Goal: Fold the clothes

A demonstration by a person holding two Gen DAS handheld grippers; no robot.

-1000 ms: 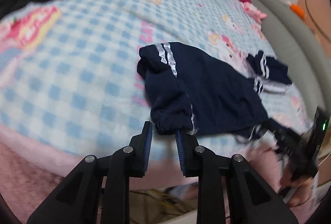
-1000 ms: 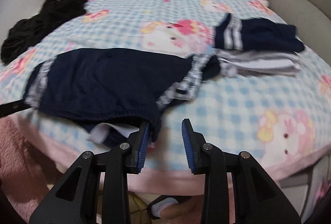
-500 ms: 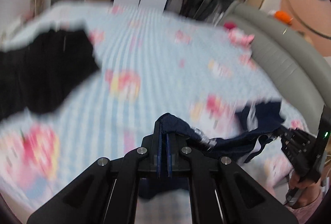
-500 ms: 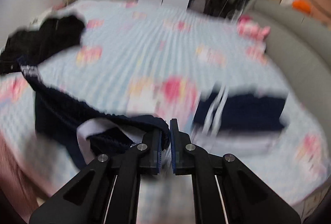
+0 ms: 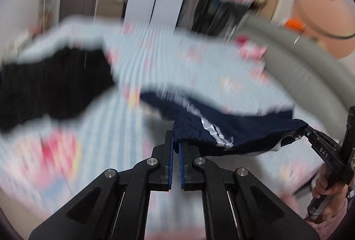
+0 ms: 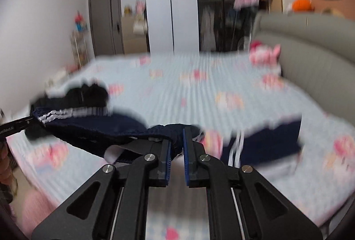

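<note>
Jaws first: left gripper [image 5: 175, 146] is pinched nearly flat on one corner of the navy shorts [image 5: 233, 129], and right gripper [image 6: 176, 140] is narrowed on the opposite corner with cloth bunched between the blue pads [image 6: 186, 151]. Navy shorts hang stretched between both tools, lifted just above the checked bedspread [image 6: 195, 93], white side stripes visible near the left-hand corner; the right gripper also shows at the right edge of the left wrist view [image 5: 298, 132]. Fabric looks light, soft and limp, sagging in the middle, so it likely folds easily but slips and wrinkles if tension drops; elastic waistband corners seem the best grab points, thicker and less likely to pull free. Beyond on the right lies a folded pile [image 6: 266, 144] of navy and pale garments. Further left a black garment [image 5: 51, 89] lies loose in a heap. Far end shows a pink plush toy [image 6: 264, 56] by the grey headboard [image 6: 315, 58]. Background blurred.
</note>
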